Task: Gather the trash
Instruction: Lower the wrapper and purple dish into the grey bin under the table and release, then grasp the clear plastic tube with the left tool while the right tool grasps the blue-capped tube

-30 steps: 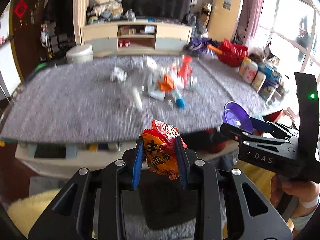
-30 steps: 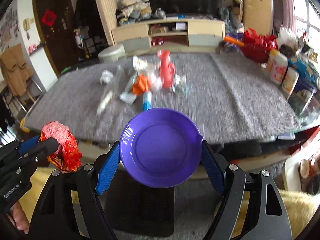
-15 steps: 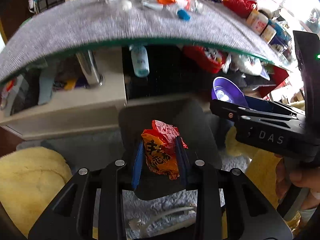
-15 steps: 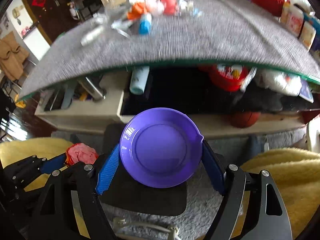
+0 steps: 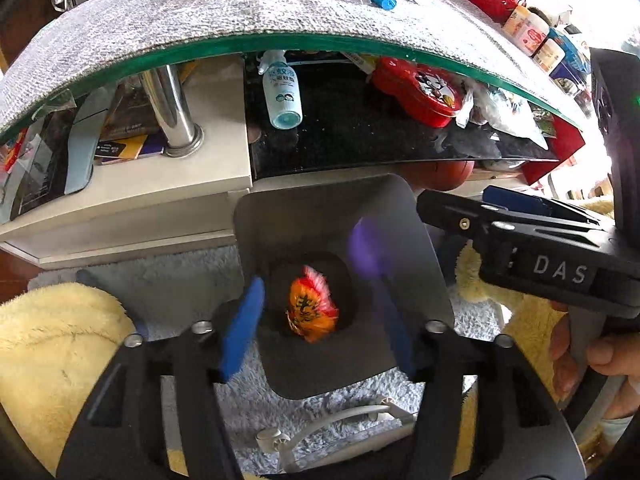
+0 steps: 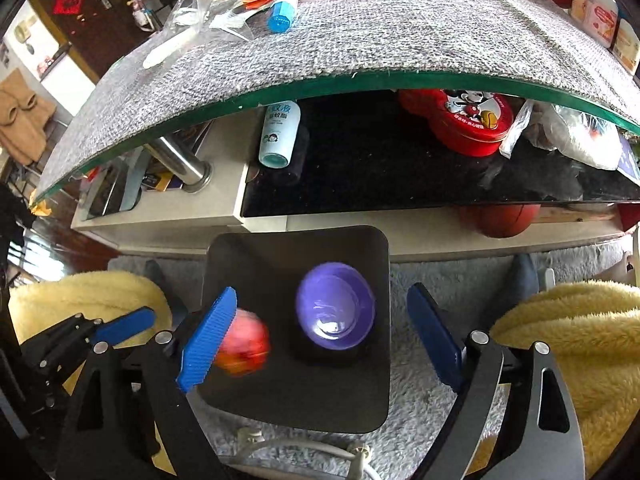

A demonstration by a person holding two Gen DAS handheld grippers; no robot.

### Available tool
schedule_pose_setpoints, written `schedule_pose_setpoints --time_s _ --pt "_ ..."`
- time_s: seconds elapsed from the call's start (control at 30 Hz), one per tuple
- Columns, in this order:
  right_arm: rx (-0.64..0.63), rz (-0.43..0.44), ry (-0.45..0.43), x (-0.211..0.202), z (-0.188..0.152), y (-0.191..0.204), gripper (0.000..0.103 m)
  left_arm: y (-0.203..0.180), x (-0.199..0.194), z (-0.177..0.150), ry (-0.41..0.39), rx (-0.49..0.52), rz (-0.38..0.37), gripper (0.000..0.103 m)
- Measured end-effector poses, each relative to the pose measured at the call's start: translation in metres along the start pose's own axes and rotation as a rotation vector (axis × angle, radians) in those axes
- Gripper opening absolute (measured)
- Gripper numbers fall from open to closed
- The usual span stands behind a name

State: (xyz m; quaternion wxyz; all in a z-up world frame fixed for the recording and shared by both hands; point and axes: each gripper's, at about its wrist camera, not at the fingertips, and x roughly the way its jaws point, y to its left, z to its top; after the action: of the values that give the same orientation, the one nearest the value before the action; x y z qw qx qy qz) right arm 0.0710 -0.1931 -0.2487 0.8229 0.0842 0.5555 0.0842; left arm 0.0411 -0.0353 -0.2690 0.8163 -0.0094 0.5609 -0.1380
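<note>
A: Left wrist view: the left tool [image 5: 320, 332] hangs over the dark square plastic bin [image 5: 400, 216] on the grey shag rug [image 5: 168, 272], jaws opening, and the crumpled orange-and-red snack wrapper [image 5: 312, 310] is loose between them, blurred, touching neither pad, right over the bin's mouth.

B: Same story beside it. The right tool [image 6: 328, 332] is opening too, and the round purple plastic dish [image 6: 335, 306] sits free of both blue pads, down inside the bin.

A: So both pieces of trash are released. What could spoil it?

B: The dish looks close to the bin's right-hand wall in the right wrist view. If it clips the rim it might tip out onto the rug. The wrapper is light; I'd guess it could catch the left pad [image 5: 242, 332].

A: Room to move?

B: Tight ahead. The glass edge of the grey-carpeted bench [image 6: 360, 80] overhangs the low shelf [image 6: 168, 216] just beyond the bin, so lifting forward risks a knock. The two tools are near each other as well. A white cable [image 5: 340, 416] lies on the rug just beside the bin, and yellow fleece [image 6: 580, 340] flanks both sides.
</note>
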Motion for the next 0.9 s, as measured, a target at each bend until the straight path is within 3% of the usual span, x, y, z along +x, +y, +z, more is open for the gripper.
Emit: schedule_pose_setpoints --time_s 0.2,0.57,0.77,0.9 --pt "0.007 -0.050 -0.059 -0.017 0.011 -0.010 0.088 0.007 -0.010 0.005 -0.025 -0.027 -0.007 0.066" --pt "0.013 -0.046 -0.267 -0.076 0.057 -0.015 0.088 0.026 -0.063 0.042 -0.187 -0.047 0.057 0.075" --pt "-0.022 -0.026 -0.293 -0.075 0.086 -0.003 0.088 0.034 -0.073 0.071 -0.238 -0.048 0.074 0.075" --pt "-0.036 0.002 -0.286 -0.064 0.105 0.004 0.077 0.038 -0.075 0.093 -0.266 -0.040 0.064 0.075"
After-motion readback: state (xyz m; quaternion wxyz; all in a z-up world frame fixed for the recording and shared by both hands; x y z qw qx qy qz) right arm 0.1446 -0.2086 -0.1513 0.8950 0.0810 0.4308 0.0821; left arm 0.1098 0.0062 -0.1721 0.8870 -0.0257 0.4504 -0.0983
